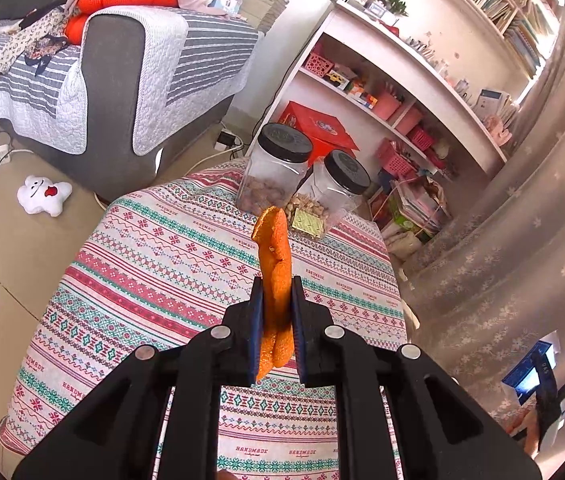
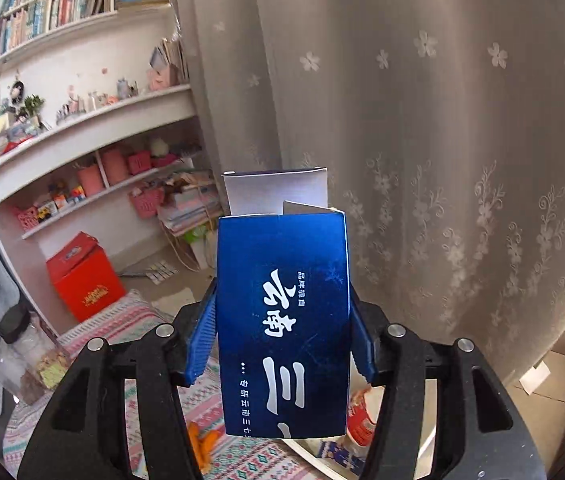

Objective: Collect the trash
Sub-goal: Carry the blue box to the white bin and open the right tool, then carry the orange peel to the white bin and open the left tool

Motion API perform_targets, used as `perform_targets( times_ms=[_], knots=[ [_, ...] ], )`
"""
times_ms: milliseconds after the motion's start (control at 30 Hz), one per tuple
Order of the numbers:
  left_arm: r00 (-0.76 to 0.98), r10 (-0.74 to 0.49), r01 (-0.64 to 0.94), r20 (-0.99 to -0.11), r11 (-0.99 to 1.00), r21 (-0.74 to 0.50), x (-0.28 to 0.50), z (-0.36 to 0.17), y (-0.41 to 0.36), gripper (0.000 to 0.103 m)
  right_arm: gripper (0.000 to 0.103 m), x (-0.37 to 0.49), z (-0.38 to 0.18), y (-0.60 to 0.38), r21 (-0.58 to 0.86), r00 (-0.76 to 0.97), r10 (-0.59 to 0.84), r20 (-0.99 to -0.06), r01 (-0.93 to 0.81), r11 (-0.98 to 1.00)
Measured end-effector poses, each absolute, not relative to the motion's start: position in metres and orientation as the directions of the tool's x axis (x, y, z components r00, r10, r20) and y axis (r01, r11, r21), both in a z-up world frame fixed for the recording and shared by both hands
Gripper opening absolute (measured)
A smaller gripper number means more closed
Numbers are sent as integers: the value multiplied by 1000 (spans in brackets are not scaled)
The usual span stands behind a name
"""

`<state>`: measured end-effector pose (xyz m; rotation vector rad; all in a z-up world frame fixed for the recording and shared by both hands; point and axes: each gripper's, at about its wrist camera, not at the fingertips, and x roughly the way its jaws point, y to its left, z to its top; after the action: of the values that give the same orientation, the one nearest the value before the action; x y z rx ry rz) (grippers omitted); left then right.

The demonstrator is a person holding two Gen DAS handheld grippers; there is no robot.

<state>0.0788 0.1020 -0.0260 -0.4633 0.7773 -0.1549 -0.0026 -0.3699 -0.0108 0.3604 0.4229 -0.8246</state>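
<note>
My left gripper (image 1: 277, 281) is shut on a long strip of orange peel (image 1: 274, 240), which stands up from between its fingers above the patterned tablecloth (image 1: 154, 264). In the right wrist view, my right gripper (image 2: 283, 287) holds a blue carton with white lettering (image 2: 282, 320) upright in the air, top flap open, with a blue pad against each side. That carton (image 1: 528, 376) also shows at the lower right of the left wrist view, in front of the curtain. More orange peel (image 2: 202, 446) and a red-and-white wrapper (image 2: 362, 412) lie on the table under the right gripper.
Two clear jars with black lids (image 1: 282, 168) stand at the table's far edge. Beyond are a white bookshelf (image 1: 402, 64), a red box (image 1: 314, 128), a striped sofa (image 1: 122, 80) and a plush toy (image 1: 44, 195) on the floor. A lace curtain (image 2: 422, 160) hangs close on the right.
</note>
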Motion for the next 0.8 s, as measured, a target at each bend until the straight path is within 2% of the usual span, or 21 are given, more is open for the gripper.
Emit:
perform_targets(
  times_ms=[33, 67, 100, 167, 233, 500, 667, 800],
  knots=[
    [704, -307, -31, -641, 888, -460, 80, -27, 97, 13, 68, -1, -17, -376, 139, 588, -612, -528, 771, 621],
    [700, -313, -27, -642, 887, -462, 82, -28, 92, 13, 81, -3, -24, -380, 147, 578, -599, -554, 776, 613],
    [696, -320, -21, -643, 886, -463, 83, -29, 86, 13, 86, -4, -27, -385, 155, 569, -590, -572, 782, 604],
    [685, -341, -1, -644, 884, -468, 85, -30, 73, 13, 89, -9, -27, -388, 164, 574, -581, -577, 779, 606],
    [665, -384, 36, -641, 873, -486, 86, -30, 56, 13, 97, -16, -22, -389, 164, 577, -596, -559, 781, 602],
    [547, -522, 266, -654, 850, -456, 75, -29, -65, 13, 96, -50, 8, -422, 276, 603, -624, -497, 792, 545],
    [420, -630, 364, -654, 776, -515, 72, -34, -163, 13, 96, -67, 19, -452, 298, 593, -634, -496, 802, 518],
    [341, -668, 447, -662, 735, -510, 67, -33, -238, 13, 96, -81, 20, -479, 344, 585, -631, -510, 811, 474]
  ],
)
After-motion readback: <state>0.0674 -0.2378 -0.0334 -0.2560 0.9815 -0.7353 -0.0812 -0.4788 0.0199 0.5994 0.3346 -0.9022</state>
